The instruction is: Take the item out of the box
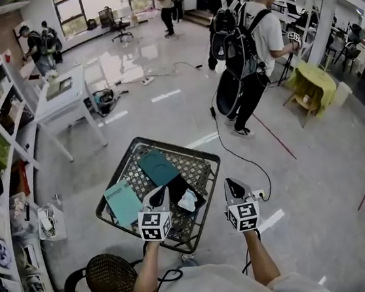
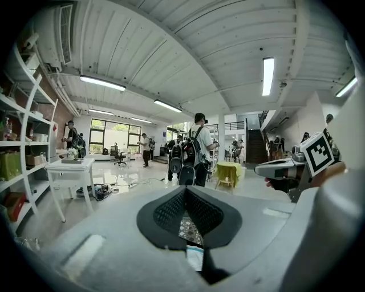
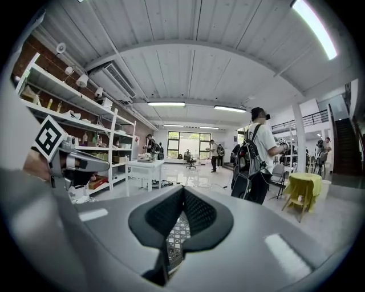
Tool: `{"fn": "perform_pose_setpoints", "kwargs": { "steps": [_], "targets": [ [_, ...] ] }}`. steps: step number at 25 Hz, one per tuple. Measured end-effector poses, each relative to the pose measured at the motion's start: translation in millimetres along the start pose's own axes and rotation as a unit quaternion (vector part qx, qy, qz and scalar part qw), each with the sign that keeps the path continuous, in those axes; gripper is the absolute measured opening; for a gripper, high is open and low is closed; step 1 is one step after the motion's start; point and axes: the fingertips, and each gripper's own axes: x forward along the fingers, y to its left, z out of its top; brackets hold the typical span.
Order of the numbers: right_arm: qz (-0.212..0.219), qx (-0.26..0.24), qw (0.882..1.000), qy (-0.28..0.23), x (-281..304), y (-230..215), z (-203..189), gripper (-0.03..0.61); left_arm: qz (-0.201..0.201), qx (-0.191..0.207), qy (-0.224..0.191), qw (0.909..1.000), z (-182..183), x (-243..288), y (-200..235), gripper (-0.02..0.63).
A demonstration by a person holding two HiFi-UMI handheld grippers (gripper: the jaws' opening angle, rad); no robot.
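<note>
left claw (image 1: 160, 192): we see its jaws together on nothing, above the wire basket's (image 1: 176, 147) near side | right claw (image 1: 233, 183): jaws together, empty; just right of the basket, over the floor | items: dark teal packet (image 1: 159, 167), light teal packet (image 1: 123, 203) and white pouch (image 1: 188, 201) lie inside the basket

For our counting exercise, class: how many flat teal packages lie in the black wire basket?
2. The darker flat teal package lies toward the far side of the black wire basket; the lighter flat teal package lies at its left. More may be hidden underneath.
</note>
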Motion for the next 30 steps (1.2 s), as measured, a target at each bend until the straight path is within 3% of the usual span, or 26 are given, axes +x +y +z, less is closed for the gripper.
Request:
{"fn": "perform_pose_setpoints", "kwargs": {
  "steps": [15, 23, 30],
  "targets": [
    [-0.033, -0.001, 0.999, 0.008, 76, -1, 8, 0.0, -0.037, -0.002, 0.005, 0.9993, 6, 69, 59, 0.006],
    [-0.036, 0.007, 0.999, 0.033, 76, -4, -16, 0.0, -0.051, -0.007, 0.03, 0.9982, -16, 84, 55, 0.006],
    [-0.004, 0.012, 0.998, 0.062, 78, -10, -44, 0.0, -0.042, -0.012, 0.063, 0.997, -43, 93, 37, 0.006]
  ]
}}
